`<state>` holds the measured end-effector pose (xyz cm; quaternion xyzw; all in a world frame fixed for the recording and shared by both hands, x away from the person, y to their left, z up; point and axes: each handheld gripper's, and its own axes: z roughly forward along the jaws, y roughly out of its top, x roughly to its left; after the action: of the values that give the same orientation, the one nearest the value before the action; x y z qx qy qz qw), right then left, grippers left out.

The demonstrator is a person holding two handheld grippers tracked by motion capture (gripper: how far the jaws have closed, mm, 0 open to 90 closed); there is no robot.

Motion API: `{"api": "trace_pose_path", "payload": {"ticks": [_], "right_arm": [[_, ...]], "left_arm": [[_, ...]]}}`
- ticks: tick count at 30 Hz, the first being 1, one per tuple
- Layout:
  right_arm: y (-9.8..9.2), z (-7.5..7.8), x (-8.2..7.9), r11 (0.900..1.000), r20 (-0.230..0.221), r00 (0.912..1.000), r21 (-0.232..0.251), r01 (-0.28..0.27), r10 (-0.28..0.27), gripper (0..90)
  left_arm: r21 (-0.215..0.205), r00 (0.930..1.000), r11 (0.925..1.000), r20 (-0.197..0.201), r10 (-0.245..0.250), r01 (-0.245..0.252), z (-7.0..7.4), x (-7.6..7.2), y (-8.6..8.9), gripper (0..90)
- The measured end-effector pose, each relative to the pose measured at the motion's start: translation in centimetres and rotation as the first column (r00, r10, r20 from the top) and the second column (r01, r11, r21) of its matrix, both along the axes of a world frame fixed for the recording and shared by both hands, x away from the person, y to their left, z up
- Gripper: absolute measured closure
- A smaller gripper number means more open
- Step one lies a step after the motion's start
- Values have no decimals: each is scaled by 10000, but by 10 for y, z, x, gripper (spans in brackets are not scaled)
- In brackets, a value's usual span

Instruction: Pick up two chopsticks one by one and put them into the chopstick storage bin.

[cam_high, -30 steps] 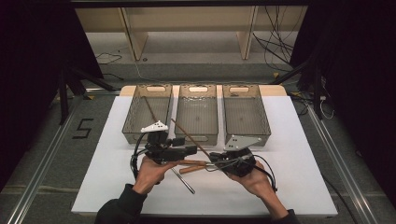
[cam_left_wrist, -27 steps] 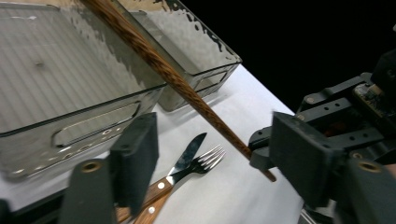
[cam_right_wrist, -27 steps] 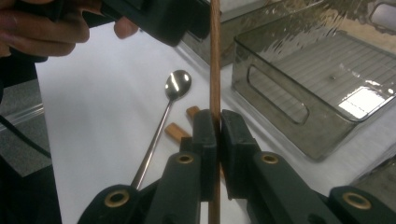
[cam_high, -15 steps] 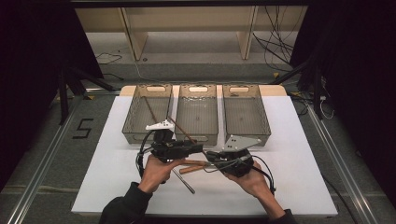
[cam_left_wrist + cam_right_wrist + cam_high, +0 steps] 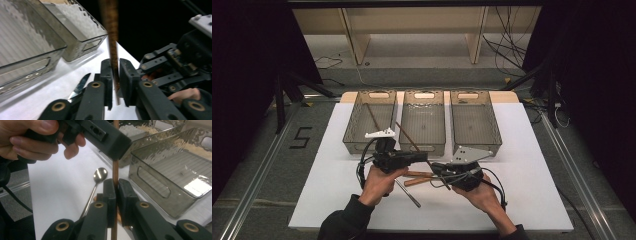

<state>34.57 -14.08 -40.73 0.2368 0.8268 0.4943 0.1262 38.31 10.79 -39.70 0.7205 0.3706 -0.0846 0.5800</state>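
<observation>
A long brown stick slants over the middle bin's front edge, and both grippers grip it. My left gripper is shut on its middle; in the left gripper view the stick rises between the jaws of the left gripper. My right gripper is shut on the lower end, just right of the left one. In the right gripper view, the right gripper clamps the stick right under the left gripper. A similar stick lies in the left bin.
Three clear grey bins stand in a row behind the grippers: left, middle and right. A metal spoon and wooden-handled utensils lie on the white mat under the hands. A blade lies below the left jaws.
My right gripper has slid left, close to the left gripper, and now sits on the stick's lower end. The left gripper holds the stick in nearly the same place.
</observation>
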Motion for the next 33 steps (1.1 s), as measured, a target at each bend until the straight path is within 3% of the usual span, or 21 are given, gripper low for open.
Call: {"api": "trace_pose_path", "payload": {"ticks": [5,8,13,20,25,33], "right_arm": [[0,-1,0,9999,-40,9999,61,-114,114,840],[-3,1,0,9998,-205,9997,178,-134,138,732],[-8,2,-1,9999,-270,9996,121,-99,102,639],[-19,-5,-4,9997,-619,9977,-37,256,-258,467],[-32,-10,-7,9982,-652,9961,53,593,-589,370],[-48,-17,-11,9954,-910,9914,112,950,-936,334]], "left_arm": [[26,10000,10000,60,-35,35,1,-1,1,846],[153,9997,9998,204,121,-124,2,0,5,847],[409,9984,9983,383,408,-424,5,4,14,847],[470,9952,9949,439,872,-893,18,13,43,846],[540,9872,9869,567,1491,-1522,30,25,71,846],[468,9641,9637,521,2605,-2629,47,54,119,846]]}}
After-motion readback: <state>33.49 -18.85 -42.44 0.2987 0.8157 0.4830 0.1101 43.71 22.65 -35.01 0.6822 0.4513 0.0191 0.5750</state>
